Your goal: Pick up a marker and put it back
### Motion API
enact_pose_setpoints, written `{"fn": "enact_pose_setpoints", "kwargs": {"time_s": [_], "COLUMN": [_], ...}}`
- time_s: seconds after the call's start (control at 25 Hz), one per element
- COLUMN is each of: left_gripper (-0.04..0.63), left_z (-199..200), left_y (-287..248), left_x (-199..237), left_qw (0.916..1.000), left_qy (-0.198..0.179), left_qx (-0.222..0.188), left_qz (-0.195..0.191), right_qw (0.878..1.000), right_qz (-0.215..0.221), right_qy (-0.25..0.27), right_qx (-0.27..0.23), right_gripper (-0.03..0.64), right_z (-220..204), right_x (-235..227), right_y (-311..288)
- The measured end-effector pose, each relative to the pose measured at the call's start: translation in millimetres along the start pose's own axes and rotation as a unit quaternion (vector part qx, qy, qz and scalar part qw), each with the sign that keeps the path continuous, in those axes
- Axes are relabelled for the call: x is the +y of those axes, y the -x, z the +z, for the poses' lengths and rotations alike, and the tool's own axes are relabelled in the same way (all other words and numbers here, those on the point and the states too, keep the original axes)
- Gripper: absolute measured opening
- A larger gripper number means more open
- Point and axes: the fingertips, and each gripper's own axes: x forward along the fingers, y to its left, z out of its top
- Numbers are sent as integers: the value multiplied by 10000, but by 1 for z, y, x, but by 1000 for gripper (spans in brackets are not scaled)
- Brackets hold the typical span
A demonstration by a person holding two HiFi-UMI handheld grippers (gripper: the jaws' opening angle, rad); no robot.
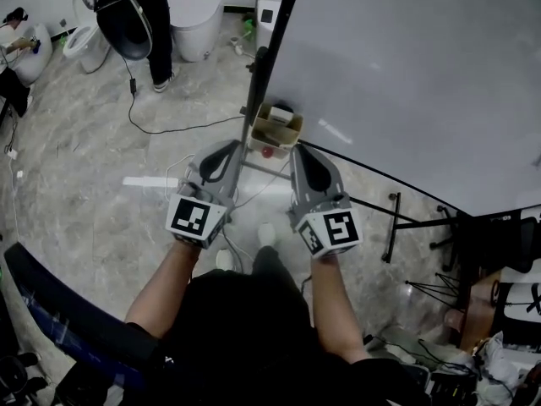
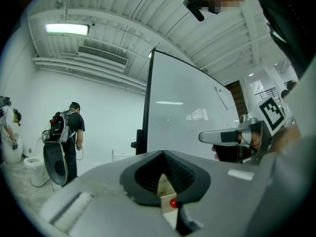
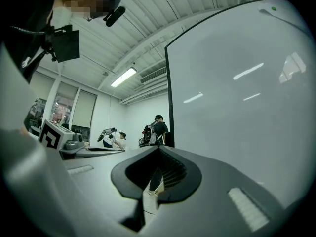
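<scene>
A small cardboard box [image 1: 275, 130] hangs at the lower left corner of the big whiteboard [image 1: 406, 74]. It holds a few pale and dark items, and a red round tip [image 1: 267, 151] shows below its front. No marker can be made out clearly. My left gripper [image 1: 230, 145] and right gripper [image 1: 301, 149] are held side by side just short of the box, both shut and empty. In the left gripper view, the box [image 2: 165, 189] and the red tip [image 2: 173, 203] show through the notch of the shut left gripper [image 2: 163, 152]. The right gripper [image 3: 159, 148] faces the whiteboard's edge [image 3: 170, 107].
A person with a backpack [image 1: 135, 15] stands at the far left by white toilets [image 1: 199, 19]. A black cable [image 1: 169, 129] runs over the marble floor. The whiteboard's black stand legs [image 1: 393, 227] and stacked gear [image 1: 507, 311] lie to the right.
</scene>
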Motion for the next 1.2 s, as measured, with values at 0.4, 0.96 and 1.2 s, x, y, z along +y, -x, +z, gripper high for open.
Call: {"fn": "enact_pose_setpoints", "kwargs": {"time_s": [0.4, 0.96, 1.2], "left_gripper": [5, 32, 80], "left_z": [-4, -53, -79], "left_y": [-39, -81, -92], "left_x": [-8, -45, -63], "left_qw": [9998, 9977, 9932], "left_qy": [-10, -112, -330], "left_qx": [22, 584, 979], "left_qz": [195, -335, -535], "right_qw": [9984, 9976, 9974], "right_qz": [562, 666, 672], "right_qy": [-78, -56, -112], "right_qx": [29, 193, 214], "right_gripper": [9, 9, 9], "right_z": [-11, -27, -30], "right_x": [-21, -72, -86], "right_y": [-21, -32, -31]}}
